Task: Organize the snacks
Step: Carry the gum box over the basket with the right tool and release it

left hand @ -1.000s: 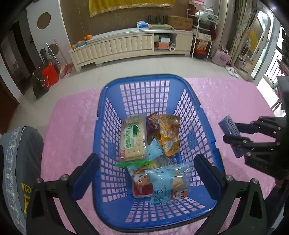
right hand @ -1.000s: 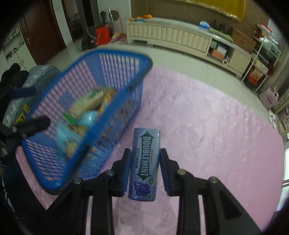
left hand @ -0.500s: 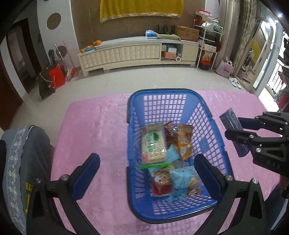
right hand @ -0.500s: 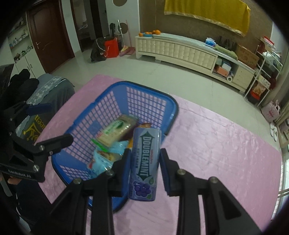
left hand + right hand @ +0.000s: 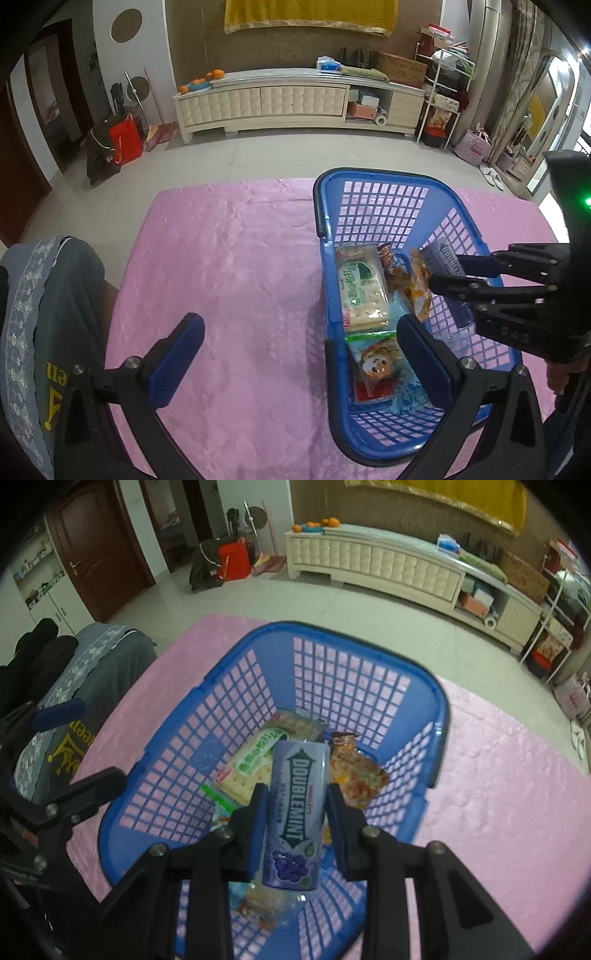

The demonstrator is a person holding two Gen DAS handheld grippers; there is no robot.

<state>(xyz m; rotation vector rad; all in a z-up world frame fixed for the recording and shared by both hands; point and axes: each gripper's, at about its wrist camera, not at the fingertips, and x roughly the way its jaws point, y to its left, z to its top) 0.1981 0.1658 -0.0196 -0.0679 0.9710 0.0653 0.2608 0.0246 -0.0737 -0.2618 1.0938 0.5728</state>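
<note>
A blue plastic basket (image 5: pixel 373 192) (image 5: pixel 255 657) stands on the pink tablecloth and holds several snack packets, among them a green-and-white cracker pack (image 5: pixel 360 291) (image 5: pixel 258 757) and an orange packet (image 5: pixel 419 291) (image 5: pixel 356 775). My right gripper (image 5: pixel 295 812) (image 5: pixel 443 269) is shut on a purple Doublemint gum pack (image 5: pixel 297 812) (image 5: pixel 441 254) and holds it above the basket's inside. My left gripper (image 5: pixel 299 354) is open and empty, low over the cloth at the basket's left wall.
The pink tablecloth (image 5: pixel 229 266) (image 5: pixel 509 775) covers the table on both sides of the basket. A grey garment (image 5: pixel 40 317) (image 5: pixel 92 664) lies at the table's left edge. A white cabinet (image 5: pixel 280 103) stands across the floor.
My right gripper has carried the gum pack from beside the basket to above its inside. My left gripper has shifted left, away from over the basket.
</note>
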